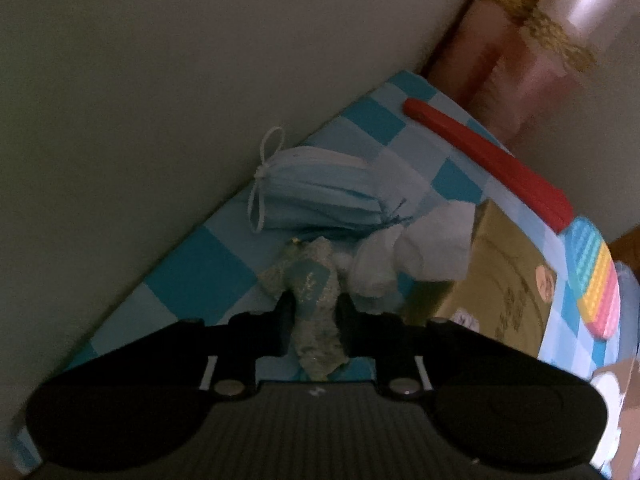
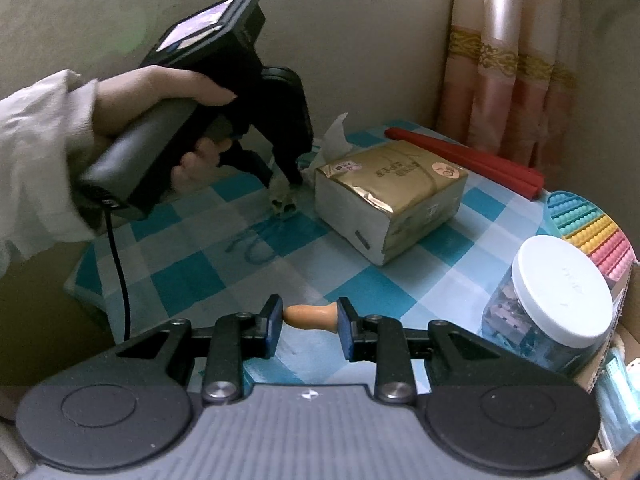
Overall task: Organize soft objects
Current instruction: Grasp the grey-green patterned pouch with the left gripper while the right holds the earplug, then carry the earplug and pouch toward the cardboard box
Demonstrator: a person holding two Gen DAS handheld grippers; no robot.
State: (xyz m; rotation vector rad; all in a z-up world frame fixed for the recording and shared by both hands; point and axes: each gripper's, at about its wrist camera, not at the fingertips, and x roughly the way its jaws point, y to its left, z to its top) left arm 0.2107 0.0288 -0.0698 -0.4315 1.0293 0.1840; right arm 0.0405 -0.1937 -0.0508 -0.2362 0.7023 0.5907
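My left gripper is shut on a small greenish glittery pouch just above the checked tablecloth, near the wall. Beyond it lie a blue face mask and crumpled white tissues. In the right wrist view the left gripper holds the pouch beside the gold tissue pack. My right gripper is shut on a small tan wooden, pear-shaped piece, held crosswise above the cloth's near edge.
A red folded fan lies at the back by the curtain. A rainbow bubble toy and a white-lidded jar stand at the right. A cardboard box with masks sits at the far right. The wall borders the table behind.
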